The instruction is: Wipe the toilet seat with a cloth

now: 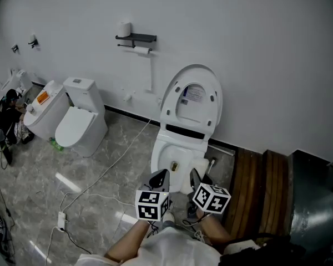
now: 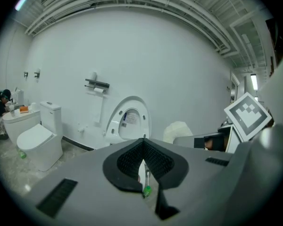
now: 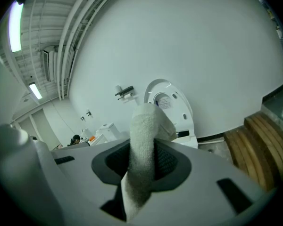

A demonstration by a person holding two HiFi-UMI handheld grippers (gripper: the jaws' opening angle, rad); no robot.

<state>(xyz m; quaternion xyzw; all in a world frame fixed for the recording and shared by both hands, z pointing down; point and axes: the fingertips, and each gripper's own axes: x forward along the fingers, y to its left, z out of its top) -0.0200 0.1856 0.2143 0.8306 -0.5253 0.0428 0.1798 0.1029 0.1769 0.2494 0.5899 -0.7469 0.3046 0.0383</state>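
The right gripper [image 1: 195, 177] has its jaws closed on a white cloth [image 3: 144, 126], pinched at a fold, with a loose tail hanging below. The left gripper [image 2: 142, 154] is closed with nothing between its jaws. Both are held in front of the toilet, short of it. The toilet seat [image 1: 213, 101] stands raised against the wall with the lid behind it, still apart from the cloth.

The narrow pinch looks like the main risk: pressing the cloth along the seat could drag it out of the jaws. The hanging tail could also dip into the toilet bowl [image 1: 165, 151] directly below. A push on the upright seat might swing it down. The cables [image 1: 108, 168] on the floor could catch a foot.

The bowl shows only its dark outlet; whether water stands in it cannot be told. The wall shelf [image 1: 136, 37] carries a paper roll [image 1: 124, 29].
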